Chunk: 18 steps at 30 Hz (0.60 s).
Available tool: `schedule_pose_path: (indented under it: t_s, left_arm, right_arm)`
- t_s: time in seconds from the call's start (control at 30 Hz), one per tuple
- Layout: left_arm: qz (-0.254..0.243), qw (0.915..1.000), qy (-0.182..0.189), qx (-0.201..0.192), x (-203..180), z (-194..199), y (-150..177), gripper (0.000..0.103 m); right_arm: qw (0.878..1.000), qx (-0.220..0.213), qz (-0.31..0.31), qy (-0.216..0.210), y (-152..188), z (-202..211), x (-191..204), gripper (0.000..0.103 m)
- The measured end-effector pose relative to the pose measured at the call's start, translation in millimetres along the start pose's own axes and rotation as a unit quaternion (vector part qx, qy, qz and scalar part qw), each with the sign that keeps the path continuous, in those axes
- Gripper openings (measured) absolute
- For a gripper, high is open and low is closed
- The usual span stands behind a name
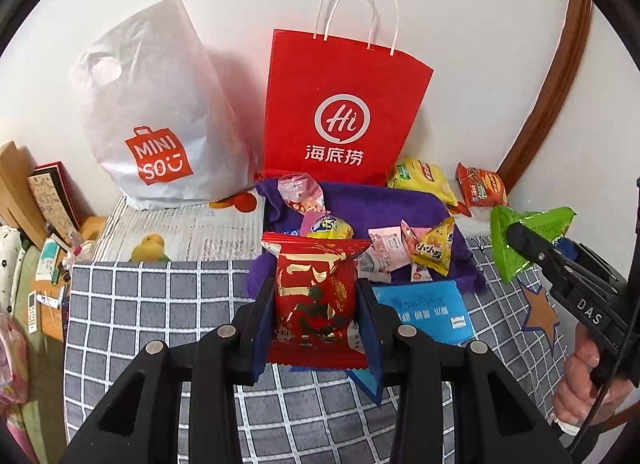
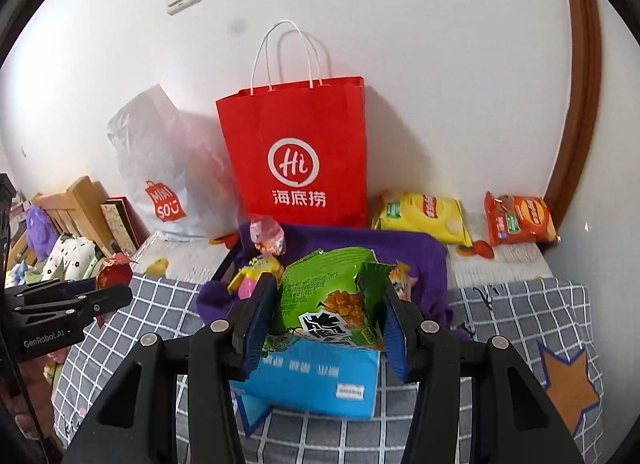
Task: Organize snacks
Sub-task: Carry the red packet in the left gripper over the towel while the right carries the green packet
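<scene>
My left gripper [image 1: 314,298] is shut on a red and gold snack packet [image 1: 314,296], held above the checked cloth; it also shows in the right wrist view [image 2: 114,272]. My right gripper [image 2: 326,304] is shut on a green snack bag [image 2: 332,300], which also shows in the left wrist view [image 1: 524,232]. Several small snacks [image 1: 400,248] lie on a purple cloth [image 1: 360,200]. A blue packet [image 2: 316,376] lies in front of it. A red paper bag [image 1: 344,108] and a white Miniso bag [image 1: 156,120] stand against the wall.
A yellow chip bag [image 2: 424,216] and an orange chip bag [image 2: 520,220] lie at the back right by the wall. Books and clutter [image 1: 44,204] sit at the left. A brown door frame [image 1: 560,76] curves at the right. A star patch [image 2: 568,384] marks the checked cloth.
</scene>
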<state>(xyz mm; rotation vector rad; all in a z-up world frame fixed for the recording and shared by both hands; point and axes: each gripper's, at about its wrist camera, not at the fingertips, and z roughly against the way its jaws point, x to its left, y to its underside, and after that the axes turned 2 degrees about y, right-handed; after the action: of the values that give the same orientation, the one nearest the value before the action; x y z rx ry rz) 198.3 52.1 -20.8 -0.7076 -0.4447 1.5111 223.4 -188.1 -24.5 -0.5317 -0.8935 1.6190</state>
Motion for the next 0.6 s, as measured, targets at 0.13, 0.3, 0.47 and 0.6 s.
schedule_pose_path:
  t_s: [0.13, 0.3, 0.47, 0.6]
  left_arm:
    - [0.0, 1.0, 0.0, 0.001, 4, -8, -11, 0.036]
    - [0.001, 1.0, 0.002, 0.008, 8, -22, -27, 0.036]
    - [-0.003, 0.9999, -0.001, 0.012, 10, -36, -42, 0.036]
    - [-0.004, 0.9998, 0.002, 0.019, 8, -52, -48, 0.036]
  right_arm:
    - [1.0, 0.004, 0.004, 0.004, -12, -14, 2, 0.049]
    - [1.0, 0.005, 0.005, 0.009, -27, -31, 2, 0.049]
    - [1.0, 0.0, 0.0, 0.008, -45, -48, -1, 0.049]
    - [1.0, 0.005, 0.001, 0.006, -49, -65, -1, 0.049]
